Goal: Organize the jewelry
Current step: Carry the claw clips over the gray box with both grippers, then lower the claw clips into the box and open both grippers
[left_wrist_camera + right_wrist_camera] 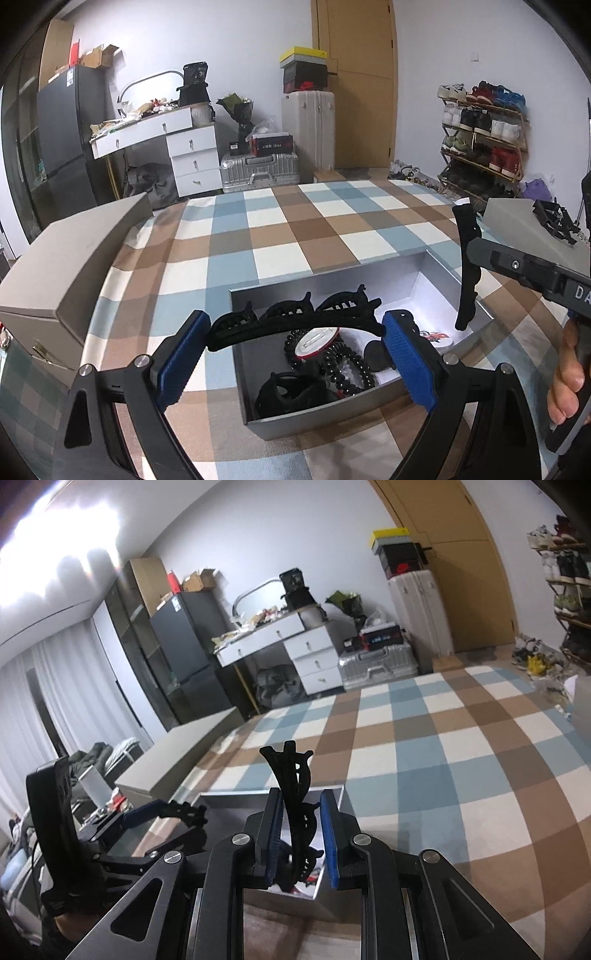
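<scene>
Long clip: black, toothed, spanning the wide-set blue pads of the left gripper, one end at each pad; held over the near part of the box.
Slim clip: black, upright, pinched between the nearly closed pads of the right gripper; in the left view hanging over the box's right edge.
Box: grey, open, white inside, on the checked cloth near its front edge.
Inside the box: more black claw clips along the far wall, a dark bead string, a round red-rimmed piece (kind unclear), a flat black disc.
Cloth: blue, brown and white checks.
Left edge: beige lid lying on the cloth.
Right edge: grey lid with a small black clip on it.
Right hand: fingers wrapped round the right gripper's handle.
</scene>
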